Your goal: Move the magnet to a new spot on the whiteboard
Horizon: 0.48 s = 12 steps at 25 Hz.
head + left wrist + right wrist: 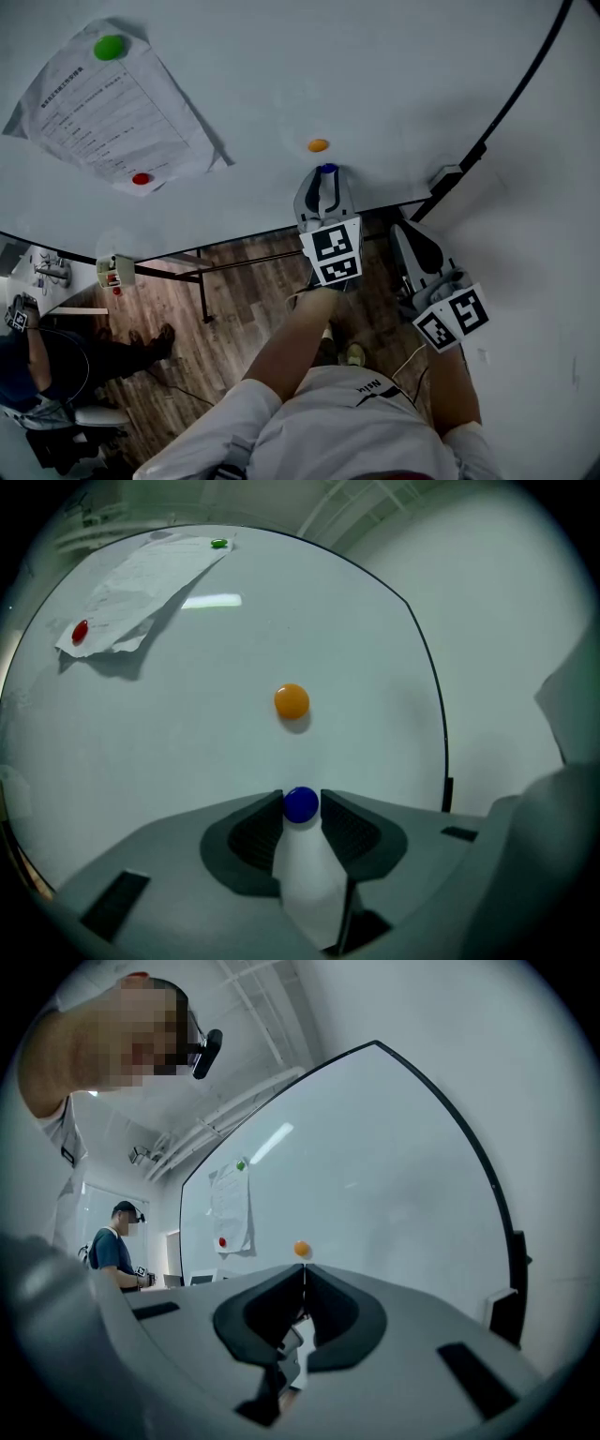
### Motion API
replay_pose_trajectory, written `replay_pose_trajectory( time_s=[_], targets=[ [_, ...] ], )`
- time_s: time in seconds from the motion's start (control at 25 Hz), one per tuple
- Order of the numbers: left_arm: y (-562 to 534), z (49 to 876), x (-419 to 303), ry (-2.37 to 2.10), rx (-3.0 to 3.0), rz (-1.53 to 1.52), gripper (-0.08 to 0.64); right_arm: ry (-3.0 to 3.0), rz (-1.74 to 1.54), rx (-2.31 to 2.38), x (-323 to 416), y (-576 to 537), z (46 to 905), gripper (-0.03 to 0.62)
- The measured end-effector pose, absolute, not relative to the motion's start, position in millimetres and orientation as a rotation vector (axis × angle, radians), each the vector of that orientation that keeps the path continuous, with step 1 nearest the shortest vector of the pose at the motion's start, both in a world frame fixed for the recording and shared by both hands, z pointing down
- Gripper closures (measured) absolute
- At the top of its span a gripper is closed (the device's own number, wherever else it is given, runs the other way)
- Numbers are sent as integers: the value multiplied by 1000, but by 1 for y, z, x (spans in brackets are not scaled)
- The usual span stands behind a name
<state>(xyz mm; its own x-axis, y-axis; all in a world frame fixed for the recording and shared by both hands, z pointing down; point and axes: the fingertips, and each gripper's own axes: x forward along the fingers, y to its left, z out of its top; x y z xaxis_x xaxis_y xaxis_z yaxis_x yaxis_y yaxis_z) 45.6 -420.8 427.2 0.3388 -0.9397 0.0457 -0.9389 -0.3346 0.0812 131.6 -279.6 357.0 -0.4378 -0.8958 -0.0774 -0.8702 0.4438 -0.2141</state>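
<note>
A small round blue magnet (300, 804) sits between the fingertips of my left gripper (301, 797), whose two jaws press on its sides. In the head view this gripper (325, 178) points at the whiteboard (394, 84) with the blue magnet (326, 170) at its tip, against or just off the board. An orange magnet (319, 145) sticks to the board a little beyond it. My right gripper (405, 232) hangs lower right, off the board's edge, with its jaws closed together and nothing between them (303, 1271).
A printed sheet (112, 112) is pinned at the board's upper left by a green magnet (110, 47) and a red magnet (141, 178). Below the board are its stand legs (202, 281) and wooden floor. Another person (42, 366) stands at the lower left.
</note>
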Motion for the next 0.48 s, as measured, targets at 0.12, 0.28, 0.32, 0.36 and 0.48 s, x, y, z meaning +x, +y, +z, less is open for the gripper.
replay_pose_trajectory(
  time_s=[0.12, 0.28, 0.32, 0.36, 0.48],
  targets=[
    [-421, 427, 48, -1752, 2494, -9, 431, 2514, -212, -1549, 132, -279, 357, 578],
    [-418, 429, 46, -1751, 2488, 3, 431, 2519, -220, -1542, 131, -278, 359, 578],
    [-416, 430, 44, -1751, 2486, 6, 431, 2521, -223, -1543, 131, -279, 360, 578],
    [-414, 431, 43, -1752, 2487, 11, 431, 2525, -227, -1544, 130, -279, 361, 578],
    [-402, 432, 41, -1740, 2502, 30, 431, 2538, -246, -1558, 127, -281, 367, 578]
  ],
)
